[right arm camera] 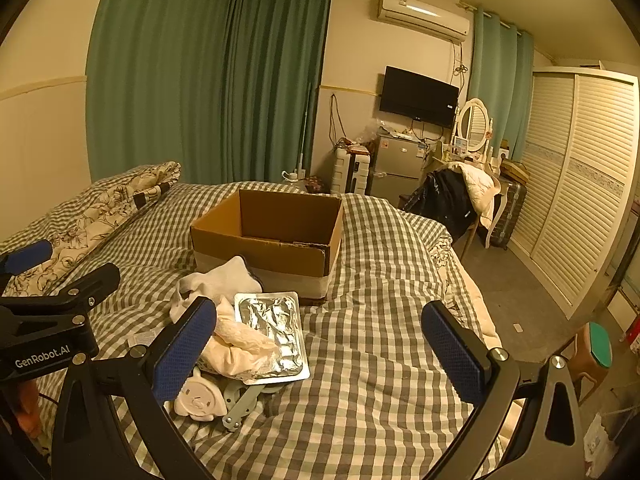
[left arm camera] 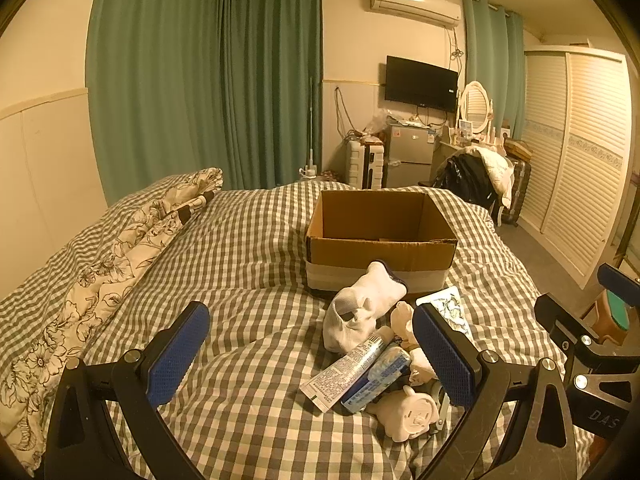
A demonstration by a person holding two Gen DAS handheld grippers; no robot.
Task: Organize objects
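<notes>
Sock (left arm camera: 362,312) tops the pile by the cardboard box (left arm camera: 380,248); your left gripper (left arm camera: 312,356) and right gripper (right arm camera: 320,352) both gape empty, so pinch it mid-bundle.

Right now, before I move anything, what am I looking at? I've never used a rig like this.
A person holds two clamp tools; each carries a fisheye camera looking forward between its blue pads. One picture is from the left hand-held gripper, the other from the right hand-held gripper. Both are open and hold nothing. Below them is a checked bed. On it stands an open box, and in front of that a pile: a sock, a tube, a foil tray and a small toy.
</notes>
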